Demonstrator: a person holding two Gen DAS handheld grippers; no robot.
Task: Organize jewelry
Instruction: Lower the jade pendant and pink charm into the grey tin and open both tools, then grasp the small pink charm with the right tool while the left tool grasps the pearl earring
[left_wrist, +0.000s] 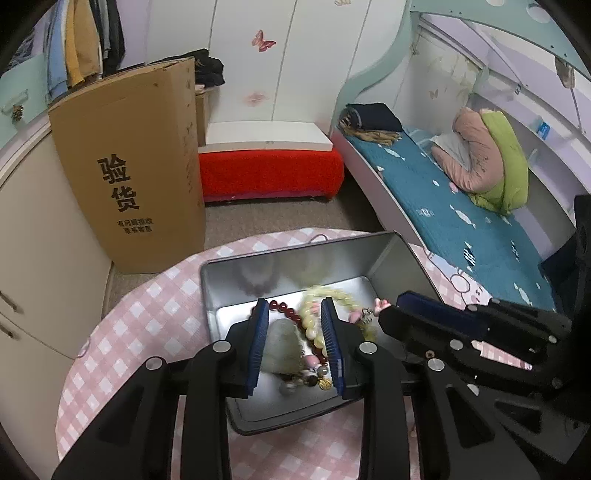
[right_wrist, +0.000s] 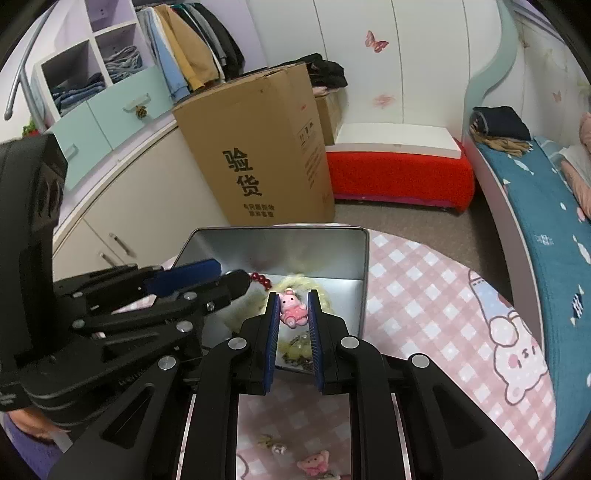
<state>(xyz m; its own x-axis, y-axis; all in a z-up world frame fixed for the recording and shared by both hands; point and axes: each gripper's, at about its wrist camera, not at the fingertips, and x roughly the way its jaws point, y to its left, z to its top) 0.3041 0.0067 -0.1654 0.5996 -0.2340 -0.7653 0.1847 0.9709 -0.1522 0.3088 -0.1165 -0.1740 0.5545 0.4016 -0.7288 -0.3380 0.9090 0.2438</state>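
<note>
An open metal tin (left_wrist: 295, 254) stands on the pink checked tablecloth (left_wrist: 147, 325). In it lie dark red beads (left_wrist: 286, 311), a pale green stone (left_wrist: 282, 343) and a blurred yellow bead string (left_wrist: 327, 292). My left gripper (left_wrist: 294, 302) hangs over these with its blue pads apart, and neither pad clearly presses on anything. My right gripper (right_wrist: 293, 295) is low over the tin's (right_wrist: 280, 251) right side, shut on a pink bunny charm (right_wrist: 291, 312). That charm (left_wrist: 380, 303) shows at the right gripper's (left_wrist: 391, 312) tip. The left gripper (right_wrist: 240, 278) ends beside the red beads (right_wrist: 262, 279).
Two small loose charms (right_wrist: 314, 461) lie on the cloth close to me. Beyond the round table stand a tall cardboard box (left_wrist: 129, 166), a red bench (left_wrist: 269, 173), a bed (left_wrist: 443, 206) on the right and cream cabinets (left_wrist: 37, 240) on the left.
</note>
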